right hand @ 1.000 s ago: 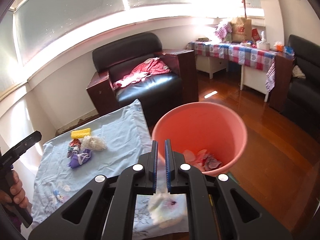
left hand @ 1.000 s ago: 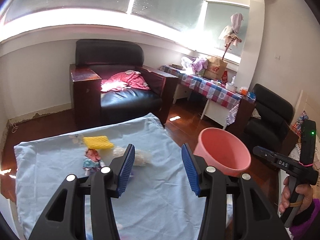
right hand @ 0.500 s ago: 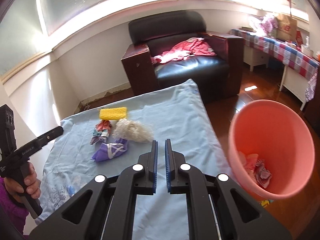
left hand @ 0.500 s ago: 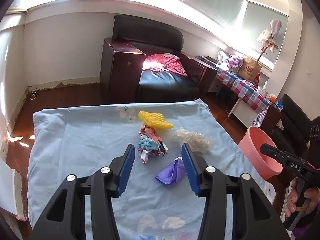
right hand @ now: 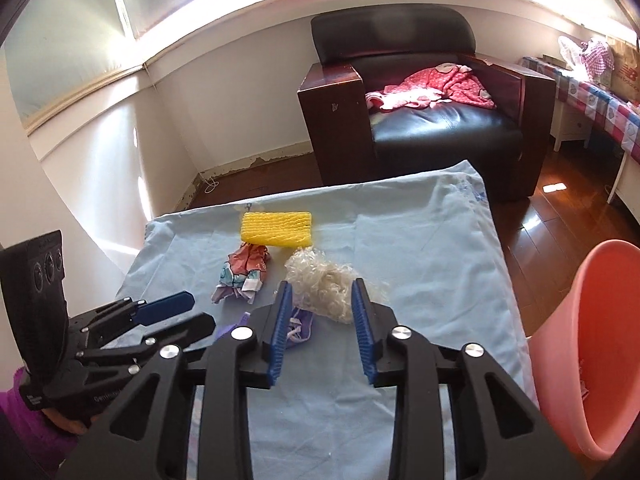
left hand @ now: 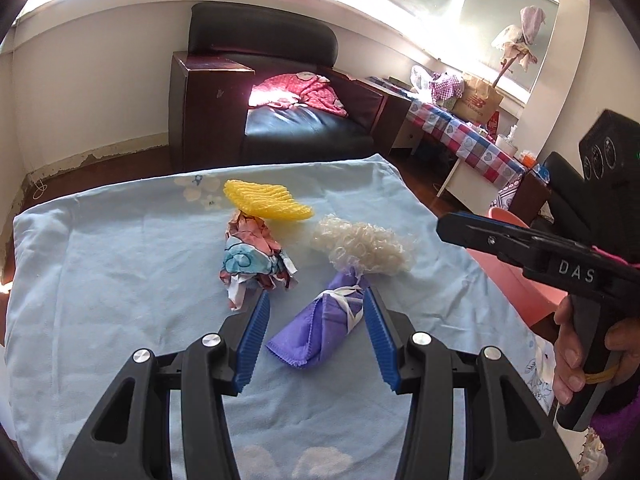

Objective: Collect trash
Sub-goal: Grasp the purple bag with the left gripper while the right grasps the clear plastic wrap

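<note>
- Both tools are back over the surface (left hand: pixel 100 280), its pale blue cloth spread wide — a second ago the right gripper (right hand: pixel 322 300) sat shut above the pink bucket (right hand: pixel 580 320); now its jaws are parted and it lines up on the cream curly tuft (right hand: pixel 324 284).
- That swing away from the bucket suggests the last drop is done and a fresh pick is beginning.
- The left gripper (left hand: pixel 316 312) has closed in too: half a second back it hovered short of the pile, and now its jaws stand wide open on either side of the purple cloth bundle (left hand: pixel 320 328), straddling it, not yet squeezing.
- Four pieces of trash wait on the cloth: the purple bundle nearest, the cream tuft touching its far end, the crumpled printed wrapper (left hand: pixel 252 260) just beside them, and the yellow foam net (left hand: pixel 268 200) at the back, resting against the wrapper's far end.
- The bucket sits off the surface's right edge, near the right tool; from the right wrist view only its rim and outer wall show, so what is inside cannot be told at this moment.
- From the left wrist view the bucket (left hand: pixel 516 276) peeks out behind the right tool, contents hidden there as well.
- My read: roughly midway, two grabs about to land together.
</note>
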### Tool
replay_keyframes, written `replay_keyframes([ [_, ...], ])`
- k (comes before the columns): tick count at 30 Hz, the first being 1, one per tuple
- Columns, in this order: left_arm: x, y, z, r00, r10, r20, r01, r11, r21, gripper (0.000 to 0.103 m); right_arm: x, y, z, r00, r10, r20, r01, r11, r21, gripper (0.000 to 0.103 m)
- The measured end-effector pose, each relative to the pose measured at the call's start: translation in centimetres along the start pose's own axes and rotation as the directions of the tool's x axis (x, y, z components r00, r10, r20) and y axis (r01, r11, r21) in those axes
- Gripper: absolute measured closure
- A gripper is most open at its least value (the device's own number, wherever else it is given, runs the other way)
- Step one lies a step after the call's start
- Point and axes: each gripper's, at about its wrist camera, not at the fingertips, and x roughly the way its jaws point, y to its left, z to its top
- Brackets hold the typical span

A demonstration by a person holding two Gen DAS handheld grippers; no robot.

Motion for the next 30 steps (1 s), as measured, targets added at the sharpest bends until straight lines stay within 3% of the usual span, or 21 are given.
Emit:
replay_keyframes([
  [7, 2.9, 0.3, -0.1, 0.996, -0.011, -0.085, 0.014, 0.999, 0.034, 0.055, 4.7, -2.3, 0.7, 0.997, -0.009, -0.075, 0.014, 0.998, 0.063, 0.064],
  [12, 4.2, 0.5, -0.1, 0.991, -0.04, -0.124, 0.048, 0.997, 0.06, 0.055, 6.9, -3.7, 1.1, 0.986, 0.111, -0.127, -0.088, 0.982, 0.168, 0.06],
  [15, 4.3, 0.4, -0.2, 0.989, -0.061, -0.134, 0.07, 0.995, 0.067, 0.055, 6.9, -3.3, 0.5, 0.979, 0.145, -0.144, -0.119, 0.978, 0.17, 0.059],
  [20, 4.3, 0.4, -0.5, 0.989, -0.059, -0.134, 0.072, 0.993, 0.095, 0.056, 5.3, -2.3, -1.0, 0.978, 0.134, -0.158, -0.116, 0.986, 0.118, 0.058],
  [28, 4.6, 0.0, -0.8, 0.986, -0.06, -0.153, 0.078, 0.99, 0.117, 0.066, 3.9, -2.7, -3.4, 0.982, 0.074, -0.175, -0.057, 0.993, 0.103, 0.058],
  [30, 4.4, 0.0, -0.9, 0.986, -0.065, -0.155, 0.083, 0.99, 0.112, 0.067, 4.1, -2.9, -4.0, 0.981, 0.07, -0.179, -0.05, 0.992, 0.115, 0.066],
])
